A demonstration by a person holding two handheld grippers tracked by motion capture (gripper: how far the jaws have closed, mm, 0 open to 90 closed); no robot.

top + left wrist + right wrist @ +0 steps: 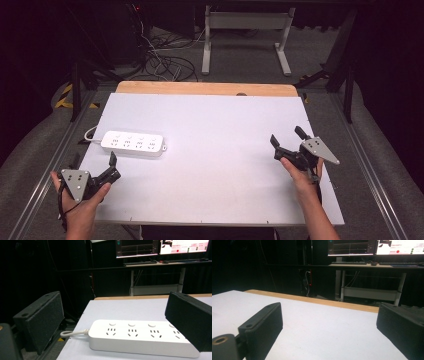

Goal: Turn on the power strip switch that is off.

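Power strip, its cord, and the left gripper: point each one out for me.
Power strip (140,340), left gripper view, on its top face.
Cord (72,333), left gripper view, on the white cable beside the strip's end.
Left gripper (94,166), high view, midway between its jaws.

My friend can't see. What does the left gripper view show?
A white power strip with four sockets lies on a white table, its cord curling left. The left gripper is open, one black jaw on each side of it. Screens glow in the dark room behind.
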